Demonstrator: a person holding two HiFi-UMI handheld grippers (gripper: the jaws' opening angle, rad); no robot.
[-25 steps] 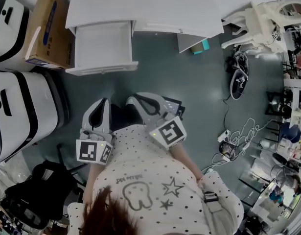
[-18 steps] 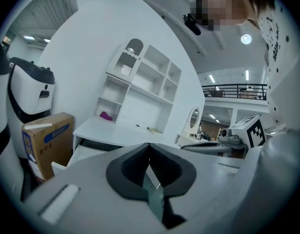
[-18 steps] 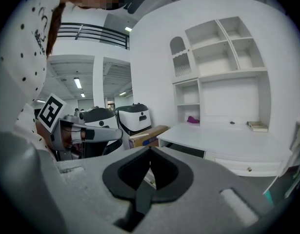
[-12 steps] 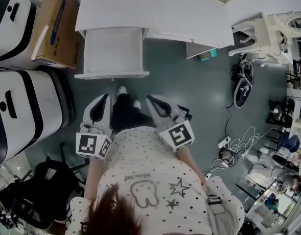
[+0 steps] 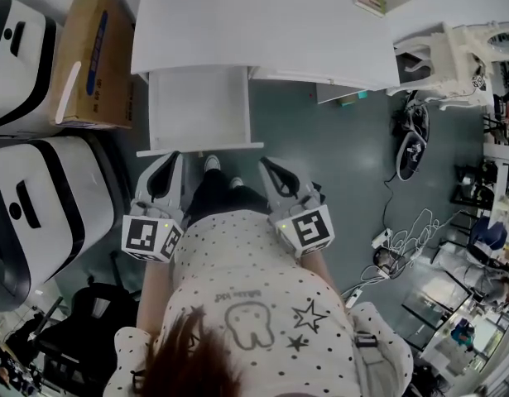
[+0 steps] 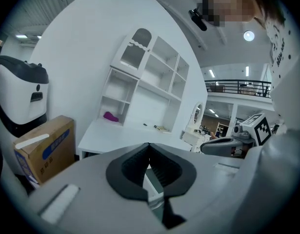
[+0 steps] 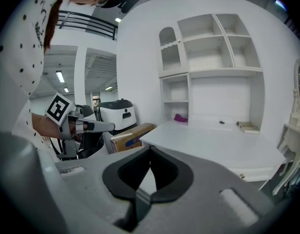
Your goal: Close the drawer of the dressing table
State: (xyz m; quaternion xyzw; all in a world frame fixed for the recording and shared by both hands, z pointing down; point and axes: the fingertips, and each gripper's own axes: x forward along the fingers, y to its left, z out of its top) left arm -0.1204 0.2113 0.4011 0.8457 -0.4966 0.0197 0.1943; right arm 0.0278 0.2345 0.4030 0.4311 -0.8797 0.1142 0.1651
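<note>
With left gripper [image 5: 173, 160] and right gripper [image 5: 266, 164] both pinched closed and empty, set the tips flat against the front panel [image 5: 200, 148] of the drawer [image 5: 200, 106], one near each end, and push evenly to avoid jamming. Just ahead of the tips, pulled far out at the left end of the dressing table [image 5: 262, 31]. Long axis from table toward the person, front panel nearest.

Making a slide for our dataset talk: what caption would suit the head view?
Overhead: left gripper and right gripper, both shut, poised by the front of the open drawer of the dressing table.
</note>
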